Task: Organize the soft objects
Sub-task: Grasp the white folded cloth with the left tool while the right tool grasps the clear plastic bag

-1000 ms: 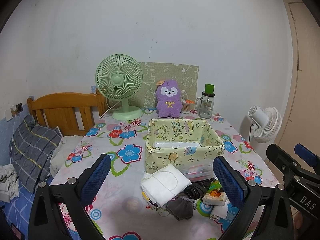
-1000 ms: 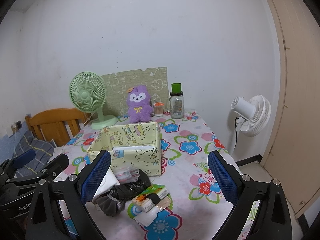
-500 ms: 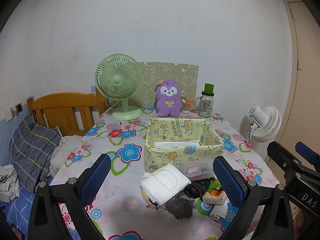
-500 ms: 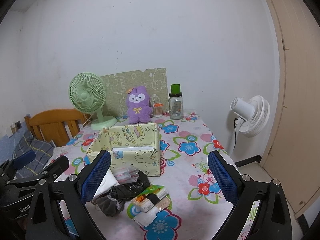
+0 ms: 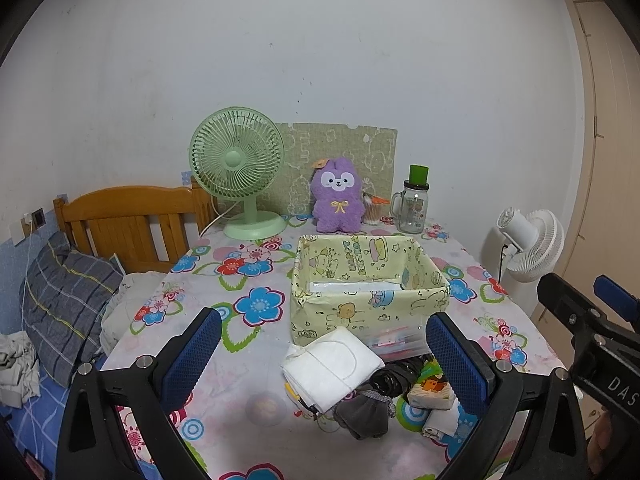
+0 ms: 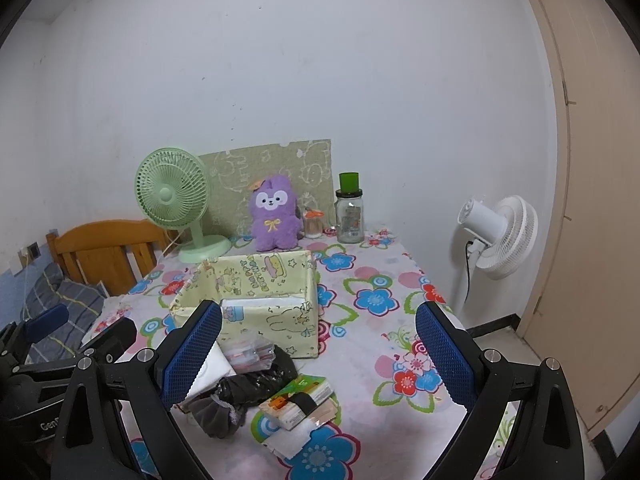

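**Both grippers wide open over the table, nothing grabbed**

Left wrist view: the left gripper [image 5: 323,356] hangs over the near edge of the floral tablecloth [image 5: 256,300] with its jaws spread wide, and the blue pads aren't touching anything. Between them, lower down, sits the pile of soft stuff: a folded white cloth [image 5: 332,364] leaning on the front of the yellow cartoon-print box [image 5: 368,276], a black bundle [image 5: 394,374] just right of it, a grey pouch [image 5: 366,412] in front, and a small colourful packet [image 5: 434,390] near the right pad. The box is open-topped with something white and flat inside. Behind it there's a purple plush [image 5: 338,200], a green desk fan [image 5: 238,168] and a glass jar with a green lid [image 5: 414,206] along the wall. The other gripper pokes in from the right edge.

Right wrist view: the right gripper [image 6: 318,356] is just as wide open and has nothing in it either. From here the same pile sits between its pads toward the left one, with the white cloth [image 6: 212,372] partly hidden behind that pad, the black bundle [image 6: 256,380] and grey pouch [image 6: 218,414] beside it, and the packet [image 6: 298,400] nearer the middle. The box [image 6: 256,300] is just behind the pile. A white floor fan [image 6: 500,236] stands off the table to the right.
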{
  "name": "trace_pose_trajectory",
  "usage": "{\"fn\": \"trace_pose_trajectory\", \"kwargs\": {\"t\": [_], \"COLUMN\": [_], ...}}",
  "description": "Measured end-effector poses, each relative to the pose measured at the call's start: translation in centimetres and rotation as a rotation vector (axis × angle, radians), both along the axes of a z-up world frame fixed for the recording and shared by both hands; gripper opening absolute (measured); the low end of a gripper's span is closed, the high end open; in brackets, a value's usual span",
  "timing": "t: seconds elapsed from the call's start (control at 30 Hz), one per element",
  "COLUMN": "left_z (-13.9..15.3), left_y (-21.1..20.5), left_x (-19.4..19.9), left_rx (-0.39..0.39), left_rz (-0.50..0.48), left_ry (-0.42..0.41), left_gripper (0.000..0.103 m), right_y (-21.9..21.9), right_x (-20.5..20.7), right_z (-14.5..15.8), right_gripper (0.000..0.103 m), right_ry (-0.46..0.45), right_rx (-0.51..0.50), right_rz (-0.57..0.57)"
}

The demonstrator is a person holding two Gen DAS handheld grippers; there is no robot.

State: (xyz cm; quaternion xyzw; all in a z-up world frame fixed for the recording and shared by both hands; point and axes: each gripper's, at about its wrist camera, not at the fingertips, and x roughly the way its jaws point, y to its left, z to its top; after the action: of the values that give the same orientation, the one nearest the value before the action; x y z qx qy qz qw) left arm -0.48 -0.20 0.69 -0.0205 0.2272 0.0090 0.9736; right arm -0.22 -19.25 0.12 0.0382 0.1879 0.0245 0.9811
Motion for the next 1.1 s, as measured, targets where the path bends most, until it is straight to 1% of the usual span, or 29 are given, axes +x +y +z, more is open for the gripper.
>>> {"fn": "trace_pose_trajectory", "kwargs": {"t": [0.27, 0.73, 0.9, 1.1], "left_z": [-1.5, -4.8, -5.9, -7.5], "left_y": [-0.6, -0.8, -0.7, -0.8], "left_x": [1.4, 5.2, 6.6, 8.1], "left_rx": [0.021, 0.006, 0.000, 0.006], "left_rz": [-0.020, -0.068, -0.067, -0.086], "left_ry": [0.044, 0.146, 0.186, 0.234], "left_gripper": [0.103, 0.103, 0.102, 0.102], "right_y": [0.4, 2.0, 2.9, 3.5], "right_x": [1.3, 5.3, 6.8, 8.3], "right_z": [-0.9, -4.2, -5.4, -6.8], "right_gripper": [0.099, 0.099, 0.099, 0.099], "right_ry": [0.027, 0.119, 0.151, 0.193], "right_rx": [0.001, -0.004, -0.022, -0.018], "right_rz": [0.013, 0.059, 0.067, 0.090]}}
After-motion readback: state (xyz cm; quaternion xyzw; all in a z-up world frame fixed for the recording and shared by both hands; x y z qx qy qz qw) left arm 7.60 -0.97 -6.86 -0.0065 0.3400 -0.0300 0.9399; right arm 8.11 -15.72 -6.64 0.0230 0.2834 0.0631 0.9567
